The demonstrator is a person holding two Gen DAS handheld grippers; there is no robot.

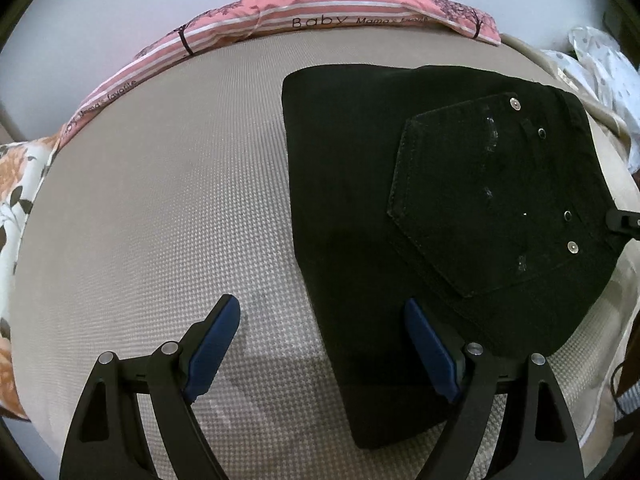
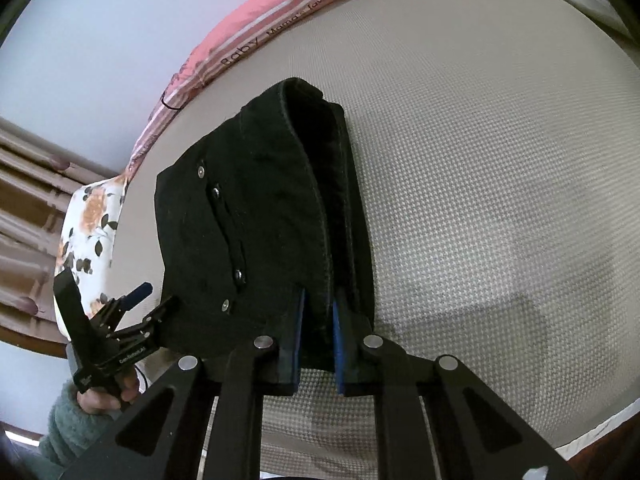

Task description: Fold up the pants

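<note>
Right gripper (image 2: pixel 318 332) is clamped on the waistband edge of the folded black pants (image 2: pixel 260 220); left gripper (image 1: pixel 320 344) fingers spread wide, straddling the pants' lower-left edge

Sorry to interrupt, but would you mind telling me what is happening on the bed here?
A person is folding black pants on a beige mattress with handheld tongs. The right tongs are shut on the waistband edge of the already folded pants. The left tongs are open and empty, hovering at the bundle's near edge. A pink blanket lies along the far side.
</note>
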